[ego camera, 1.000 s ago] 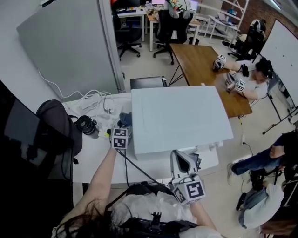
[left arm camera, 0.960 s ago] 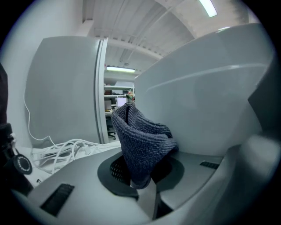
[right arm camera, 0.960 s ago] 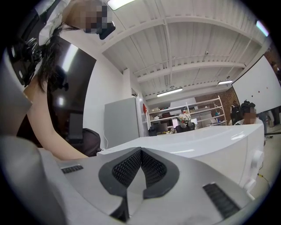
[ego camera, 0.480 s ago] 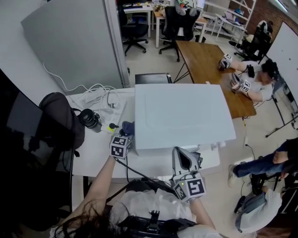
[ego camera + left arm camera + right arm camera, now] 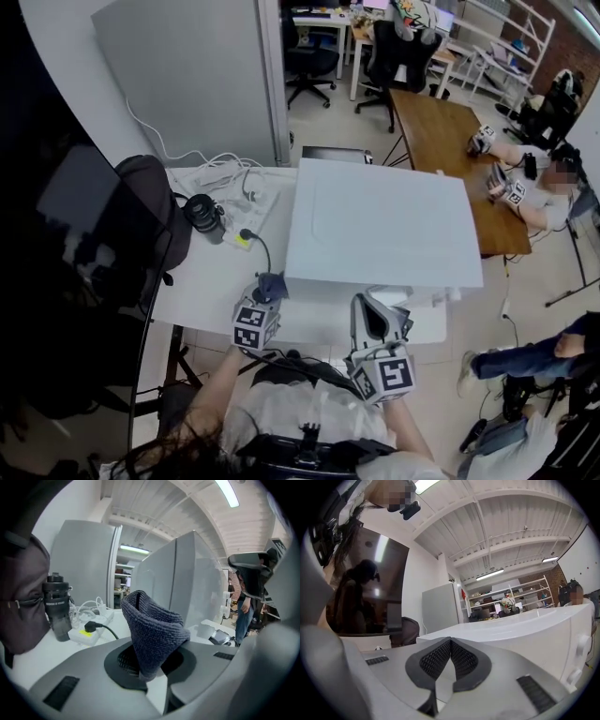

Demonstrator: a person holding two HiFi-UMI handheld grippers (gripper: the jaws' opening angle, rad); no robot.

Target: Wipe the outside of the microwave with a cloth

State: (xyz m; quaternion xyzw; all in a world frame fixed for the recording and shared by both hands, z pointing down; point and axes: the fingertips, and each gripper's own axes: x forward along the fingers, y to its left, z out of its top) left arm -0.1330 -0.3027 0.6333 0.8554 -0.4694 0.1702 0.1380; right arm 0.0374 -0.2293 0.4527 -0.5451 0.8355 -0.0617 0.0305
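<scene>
Bright, even indoor light comes from ceiling strip lights (image 5: 228,493), so the white top of the microwave (image 5: 380,225) looks almost washed out in the head view. That view's left side, around the dark panel (image 5: 56,234), sinks into heavy shadow with little detail. Both gripper views are strongly bowed by the wide-angle lens, with straight edges curving and black vignetting in the corners; the cloth (image 5: 152,630) is sharp enough to show its weave, the nearest foreground is soft, and a strip light glares at the top of the right gripper view.
</scene>
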